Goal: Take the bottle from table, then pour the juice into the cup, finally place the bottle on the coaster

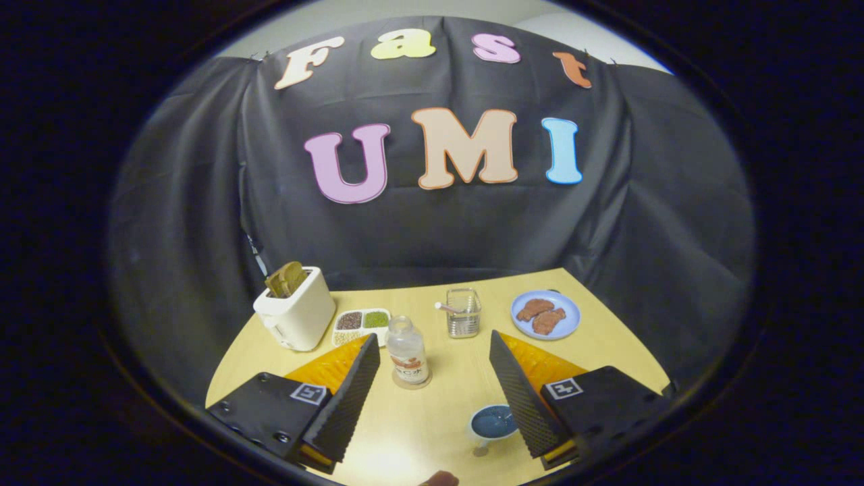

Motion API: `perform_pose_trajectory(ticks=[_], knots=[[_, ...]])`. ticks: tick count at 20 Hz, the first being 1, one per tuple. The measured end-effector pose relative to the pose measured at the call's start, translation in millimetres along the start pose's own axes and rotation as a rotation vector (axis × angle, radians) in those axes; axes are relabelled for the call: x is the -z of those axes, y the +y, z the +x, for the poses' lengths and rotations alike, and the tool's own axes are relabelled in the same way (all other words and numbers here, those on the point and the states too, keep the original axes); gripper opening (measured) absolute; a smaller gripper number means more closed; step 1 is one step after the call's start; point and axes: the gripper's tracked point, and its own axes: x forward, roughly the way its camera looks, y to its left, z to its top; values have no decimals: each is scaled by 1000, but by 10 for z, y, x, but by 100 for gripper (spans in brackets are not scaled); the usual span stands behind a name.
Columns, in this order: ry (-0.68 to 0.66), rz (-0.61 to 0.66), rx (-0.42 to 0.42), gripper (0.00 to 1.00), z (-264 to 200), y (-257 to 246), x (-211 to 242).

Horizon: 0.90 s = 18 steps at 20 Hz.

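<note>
**Tongs open above the bench, bottle standing on the coaster**

The tongs (432, 351) hang spread wide over the yellow bench (445, 398), their two fingers well apart and gripping nothing. The bottle (407, 351) stands upright between the fingers, nearer the left one and just beside its tip, without touching it. It is a clear bottle with a pale cap and a label low on its body, and it rests on a round coaster (412, 383) whose rim shows around its base.

The cup (493, 422), blue inside and seen from above, sits near the viewer, close against the inner face of the right finger; whether they touch cannot be told.

Farther off, beyond the fingertips, a clear glass holder (464, 314) stands with a small stick-like thing leaning in it. To its right, a light blue plate (567, 322) carries two brown pieces of food (541, 316). To the left of the bottle lies a white divided tray (351, 335) with dark, green and pale fillings in separate compartments. Left of that, at the far left of the bench, a cream toaster (297, 314) holds a brown slice (287, 278) sticking up from its slot.

At the nearest edge of the bench, a fingertip (439, 478) of a person just shows.
</note>
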Motion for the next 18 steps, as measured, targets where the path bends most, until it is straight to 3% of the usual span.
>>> perform_pose_trajectory(ticks=[9, 18], knots=[[-153, -11, -125, 100, -579, 114, -790], [-153, 17, -163, 100, -888, -48, -856]])
